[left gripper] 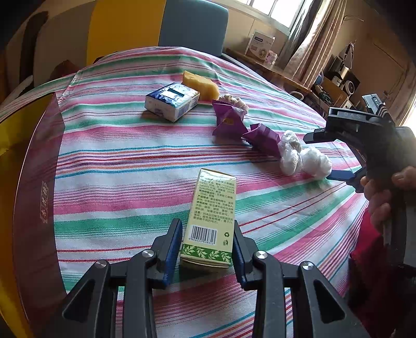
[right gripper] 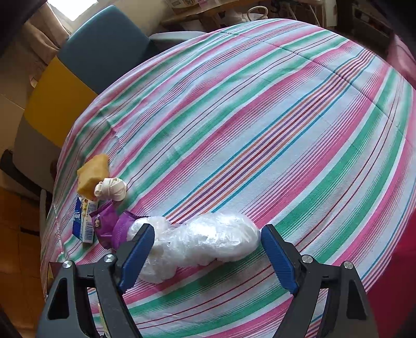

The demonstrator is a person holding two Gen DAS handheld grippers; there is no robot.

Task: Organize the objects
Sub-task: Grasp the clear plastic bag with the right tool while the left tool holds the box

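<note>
A pale green-and-yellow carton [left gripper: 212, 208] with a barcode lies lengthwise on the striped tablecloth [left gripper: 117, 182], and my left gripper [left gripper: 208, 247] is shut on its near end. A white plastic-wrapped bundle [right gripper: 202, 241] lies crosswise between the blue pads of my right gripper [right gripper: 208, 249]. That gripper is open: its left finger overlaps the bundle's end, while the right pad [right gripper: 278, 260] stands clear of it. In the left wrist view the right gripper [left gripper: 317, 158] straddles the same bundle [left gripper: 299, 156] at the table's right side.
Beyond lie two purple packets [left gripper: 228, 121], a blue-and-white tissue pack [left gripper: 173, 100], a yellow sponge [left gripper: 201, 84] and a white bandage roll [right gripper: 111, 191]. A blue chair [left gripper: 193, 23] stands behind the table. A hand [left gripper: 379, 197] holds the right gripper. The table's dark rim [left gripper: 33, 182] curves at left.
</note>
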